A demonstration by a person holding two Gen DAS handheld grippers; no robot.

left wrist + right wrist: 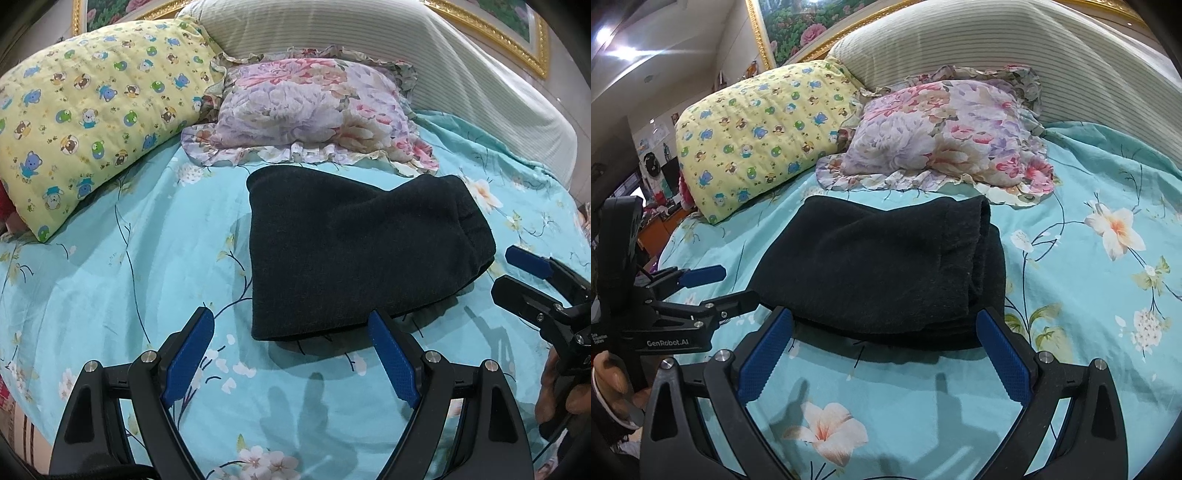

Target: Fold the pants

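Dark pants (pixel 354 247), folded compact

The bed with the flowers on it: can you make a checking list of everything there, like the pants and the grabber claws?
Surface: turquoise flowered bedsheet, wrinkled.
Job's things: dark pants, folded into a compact stack, lying flat.
Clutter: yellow cartoon pillow and floral ruffled pillow behind the pants; striped cushion at the headboard.
Grippers: left gripper open, empty, just short of the pants; right gripper open, empty, at their near edge.
Cables: nothing seen.
Surroundings: gold-framed flower picture; cluttered room beyond the bed.
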